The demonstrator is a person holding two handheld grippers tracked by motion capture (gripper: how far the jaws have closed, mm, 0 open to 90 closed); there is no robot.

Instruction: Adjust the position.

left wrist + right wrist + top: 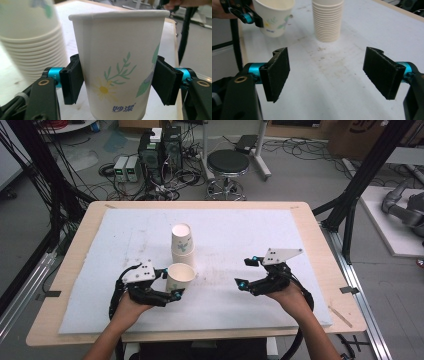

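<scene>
I have the left gripper (170, 282) at the near left of the worktop (70, 270), around a single paper cup (180, 276). In the left gripper view the cup (117, 65) stands upright between the two black fingers (72, 82), its daisy and leaf print facing the camera. The left pad lies against the cup's wall. The right pad sits just beside the wall, and I cannot tell whether it touches. So the fingers are around the cup, but I cannot say that they press on it.

The cup stands on the white mat (250, 235), just in front of the stack (182, 245) of nested cups, close to its base. In the left gripper view the stack (32, 37) rises blurred at the left, just behind the cup.

My right gripper (250, 272) is at the near right, well apart from both the cup and the stack. Its fingers (277, 75) stand wide apart with nothing between them but the stained mat (332, 75). Looking along them I see the stack (328, 20) upright farther off, and at the upper left the cup (274, 17) with the left gripper (249, 16) against its side.

Both my hands come in from the near edge of the worktop, one on each gripper.
</scene>
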